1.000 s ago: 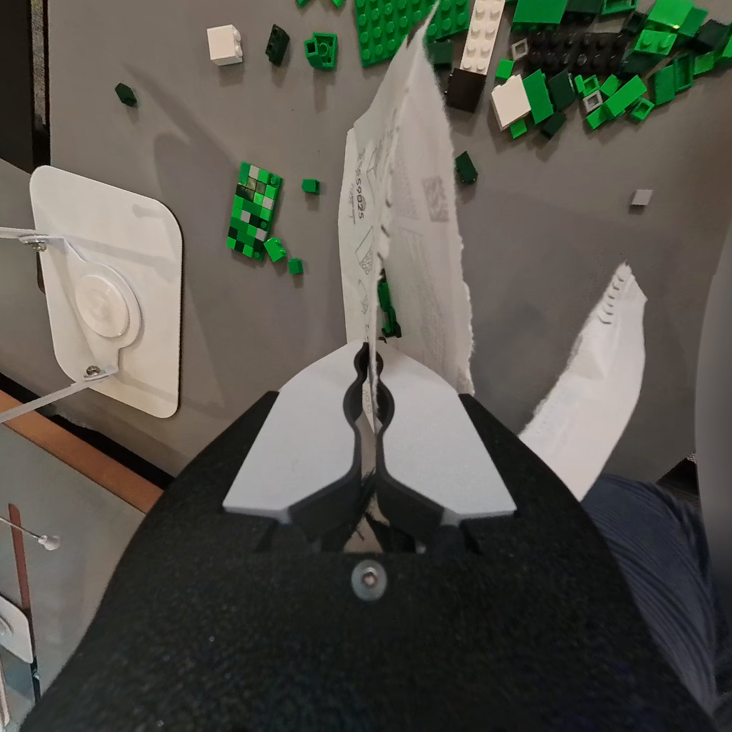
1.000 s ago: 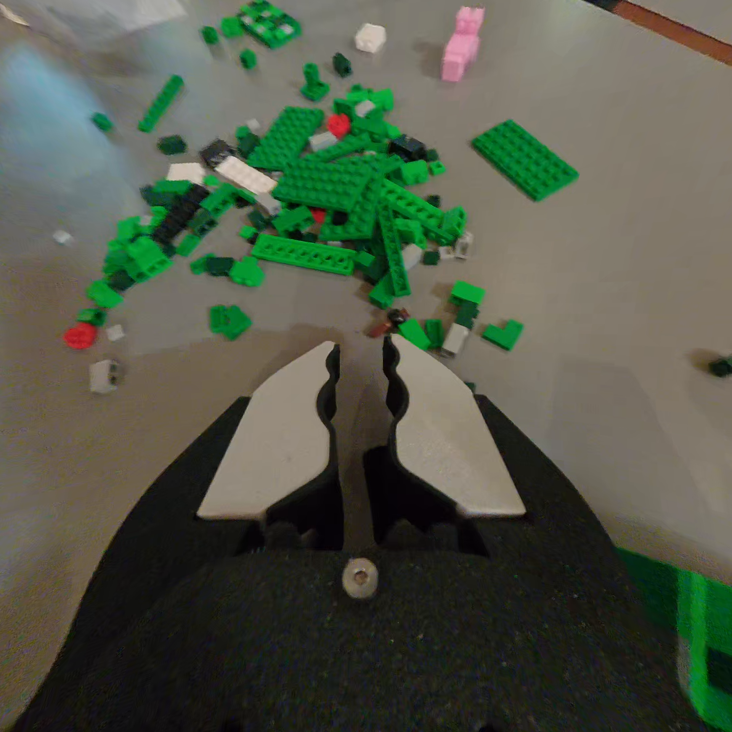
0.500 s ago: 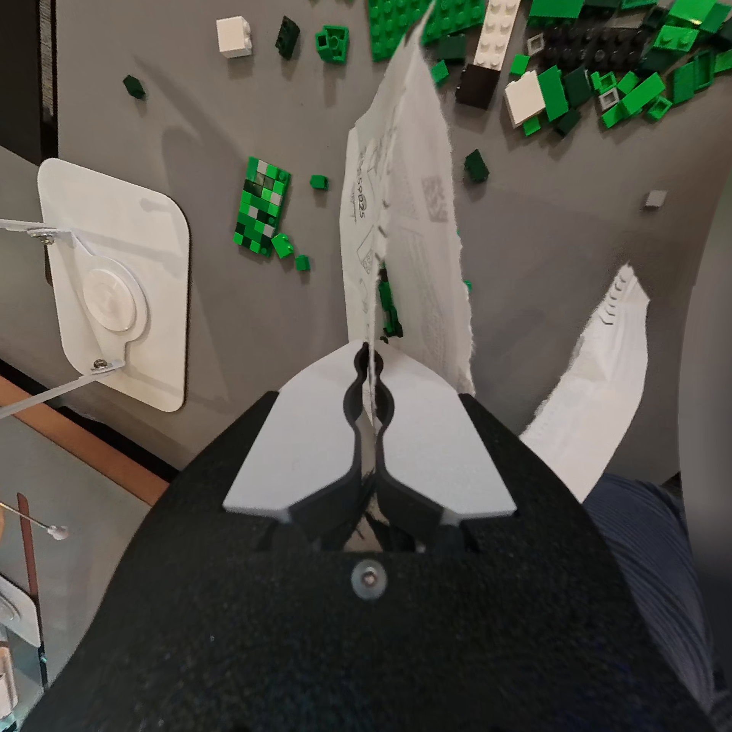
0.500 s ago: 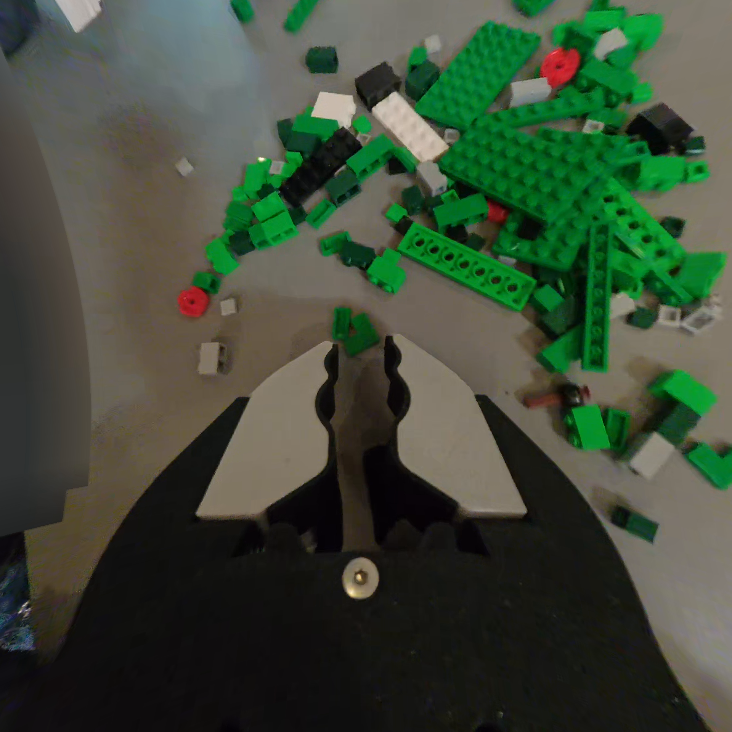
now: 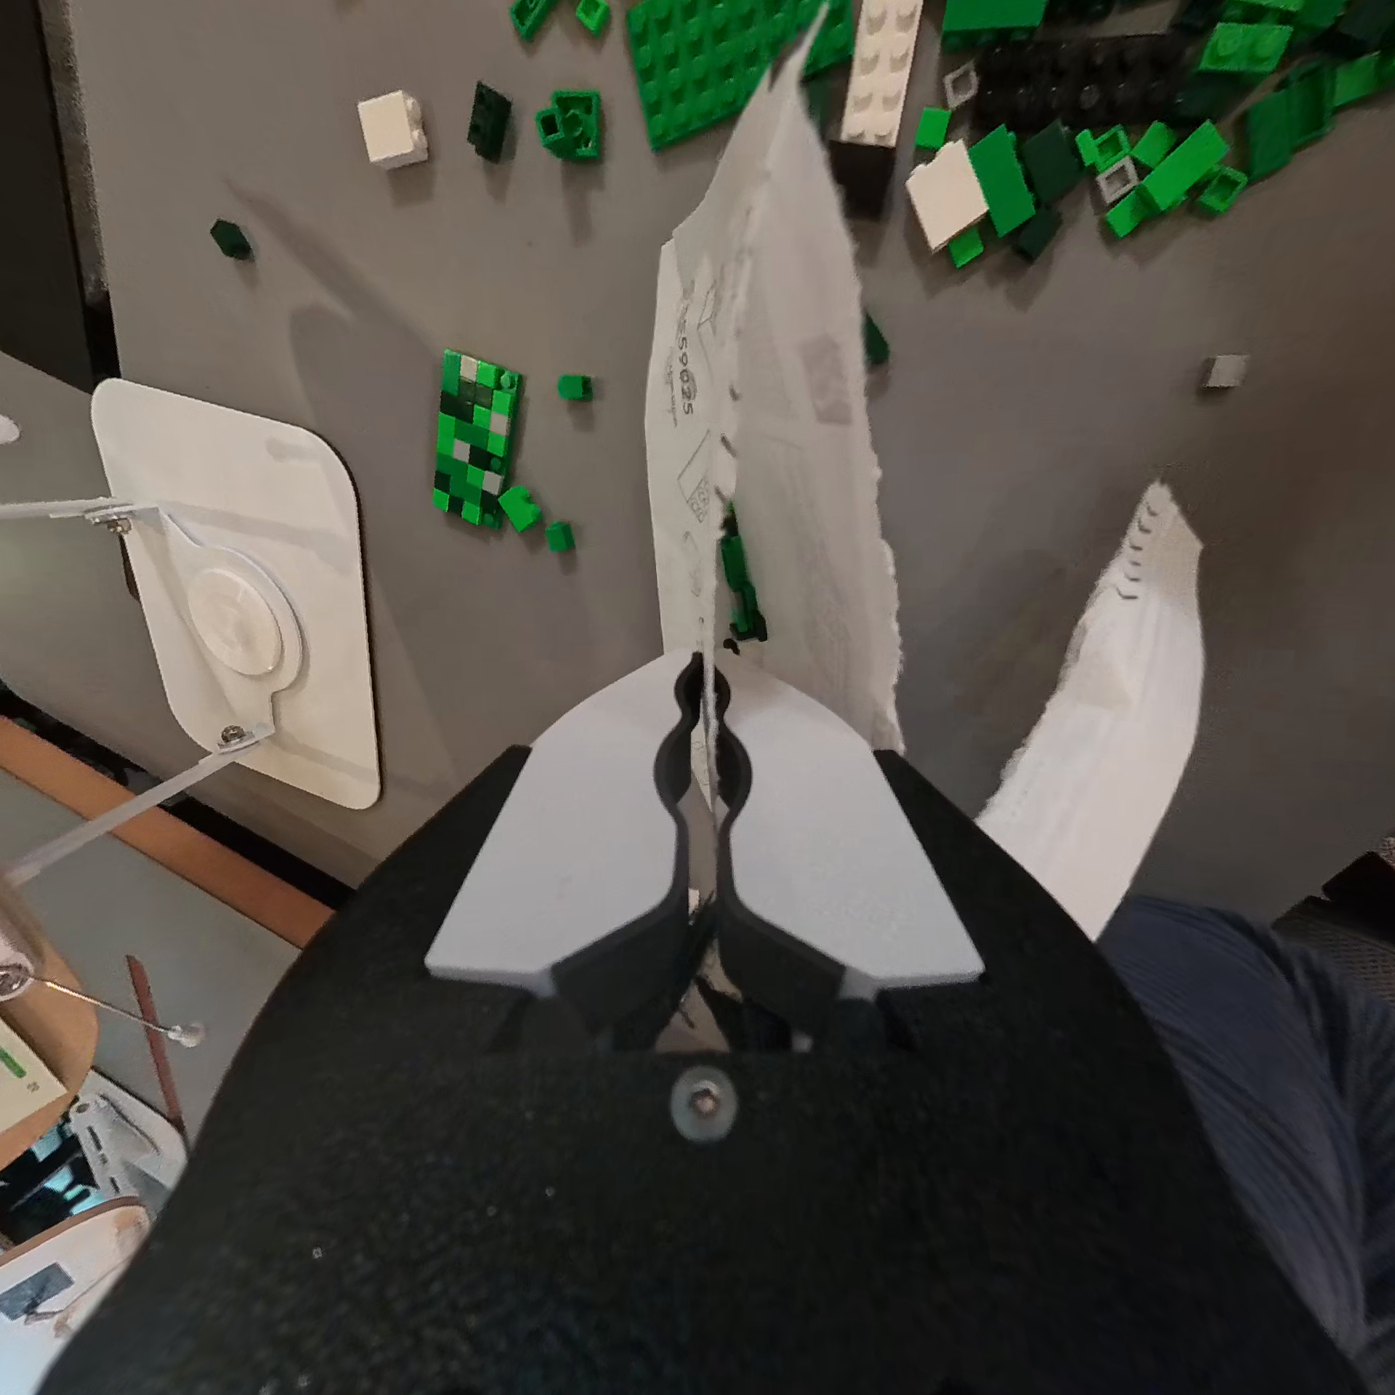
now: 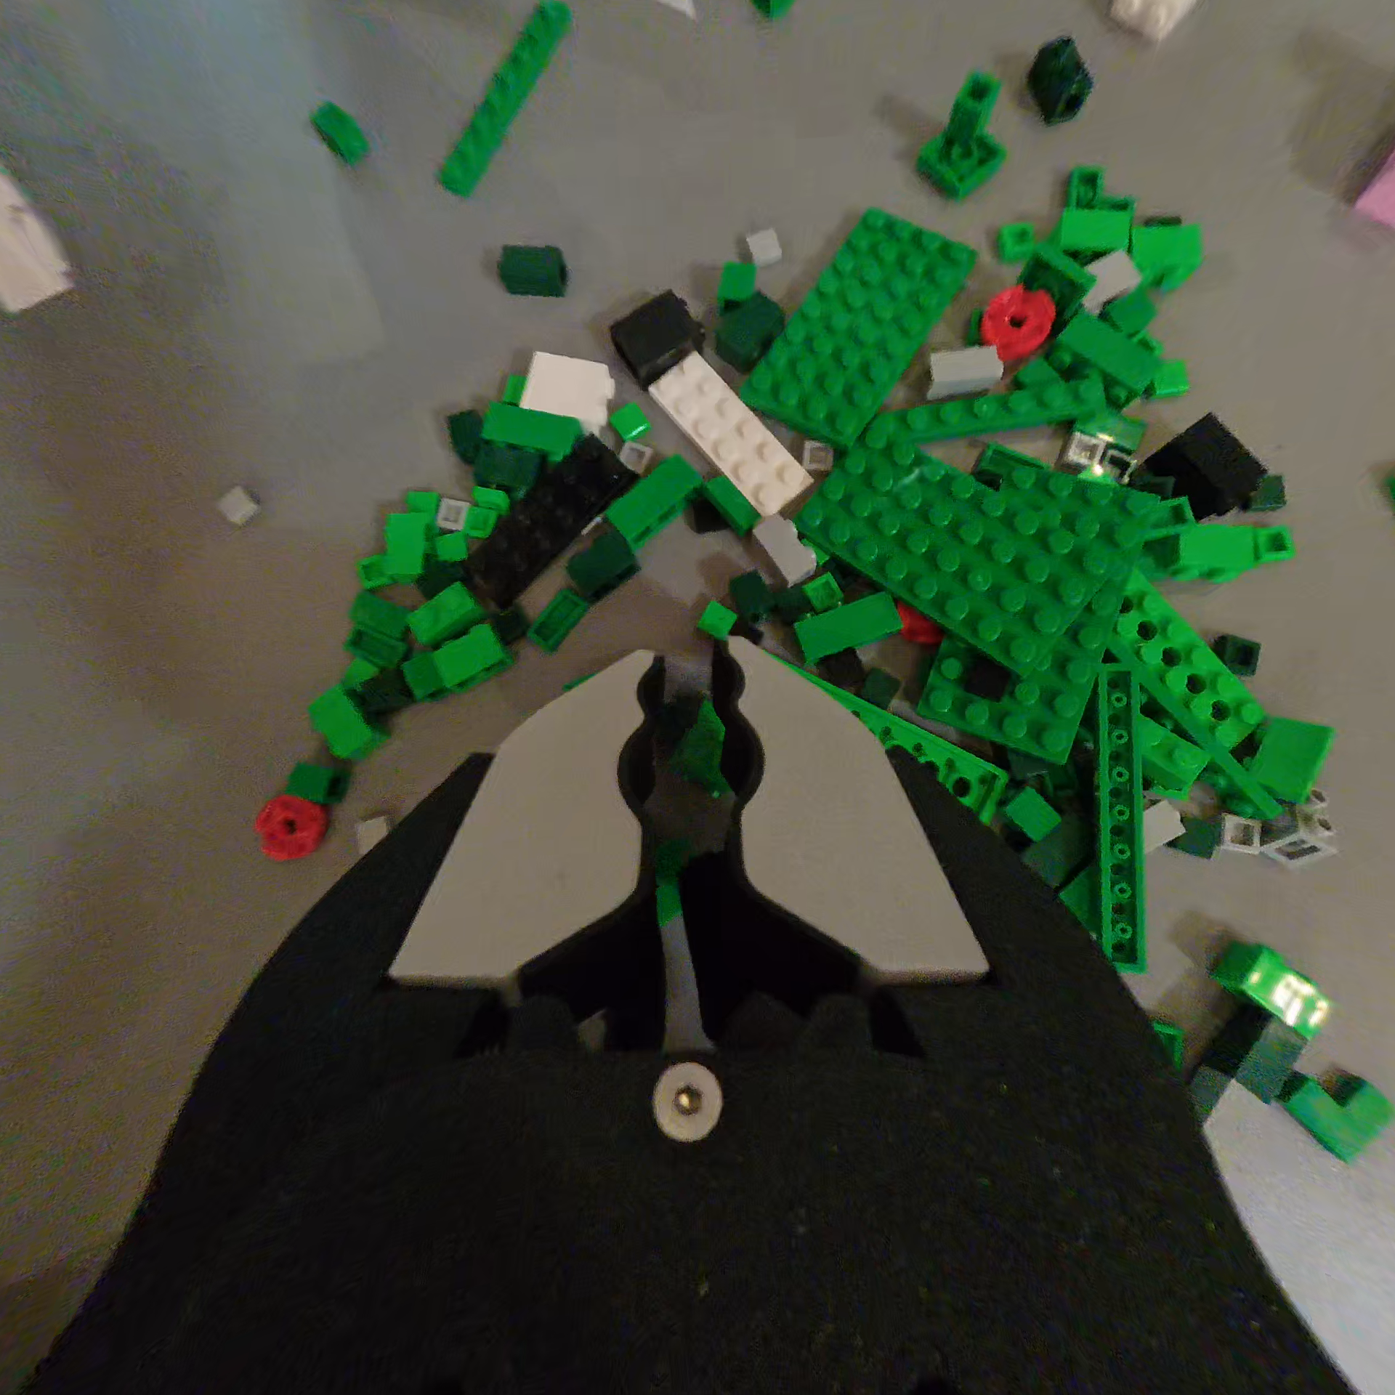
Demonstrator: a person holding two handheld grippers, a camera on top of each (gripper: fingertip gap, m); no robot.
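My left gripper (image 5: 706,668) is shut on a torn white paper bag (image 5: 785,392) with printing on it. The bag stands up edge-on from the jaws, above the grey table (image 5: 1019,453). A second torn strip of white paper (image 5: 1117,679) hangs to the right. My right gripper (image 6: 688,655) is open with a narrow gap, low over the near edge of a pile of green bricks (image 6: 974,543). A dark green brick (image 6: 702,743) shows through the gap between its fingers; I cannot tell whether they touch it.
A small green checkered plate (image 5: 475,438) and a white brick (image 5: 391,128) lie left of the bag. A white pad with a round disc (image 5: 234,589) sits at the table's left edge. A white long brick (image 6: 728,441) and red round pieces (image 6: 287,826) lie in the pile. Left tips to right tips: about 20 centimetres.
My right gripper has moved forward and down to the edge of the brick pile, and its gap looks slightly narrower. The left gripper still holds the paper bag, almost still.
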